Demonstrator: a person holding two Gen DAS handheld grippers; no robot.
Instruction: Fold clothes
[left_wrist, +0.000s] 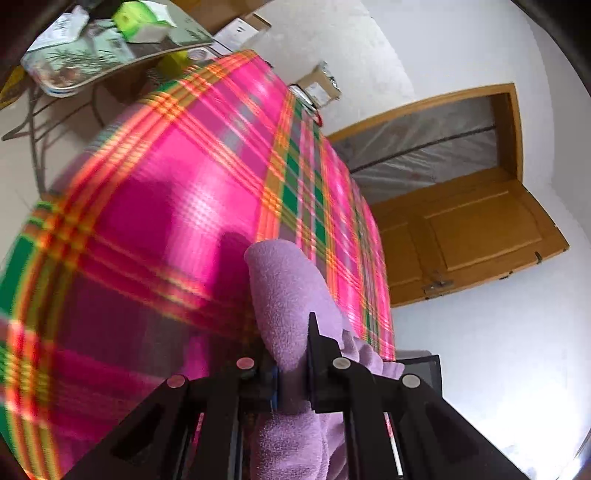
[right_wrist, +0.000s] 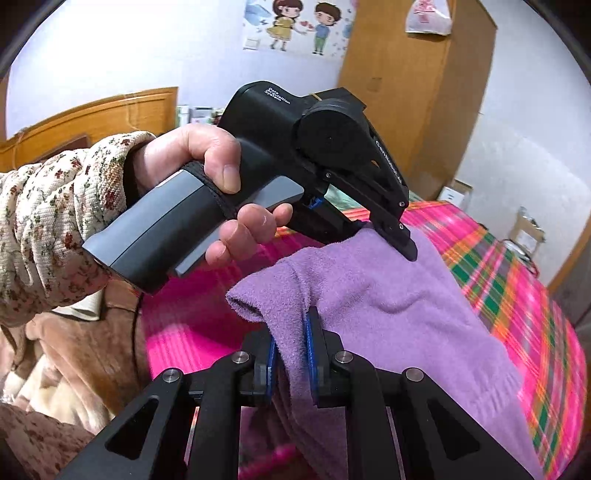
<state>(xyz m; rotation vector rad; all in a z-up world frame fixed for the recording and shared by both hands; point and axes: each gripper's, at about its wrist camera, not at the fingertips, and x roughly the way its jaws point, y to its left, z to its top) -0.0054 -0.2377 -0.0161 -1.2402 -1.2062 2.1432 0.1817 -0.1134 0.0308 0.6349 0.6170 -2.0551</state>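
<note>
Both claws, left claw (left_wrist: 291, 350) and right claw (right_wrist: 290, 343), on fuzzy lilac towel (right_wrist: 388, 295).

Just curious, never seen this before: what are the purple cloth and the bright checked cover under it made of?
The purple cloth looks like terry or fleece: a fuzzy, matte, looped pile, draping softly from both grippers. The checked cover looks like smooth woven fabric with a slight sheen, though motion blur leaves this uncertain.
</note>
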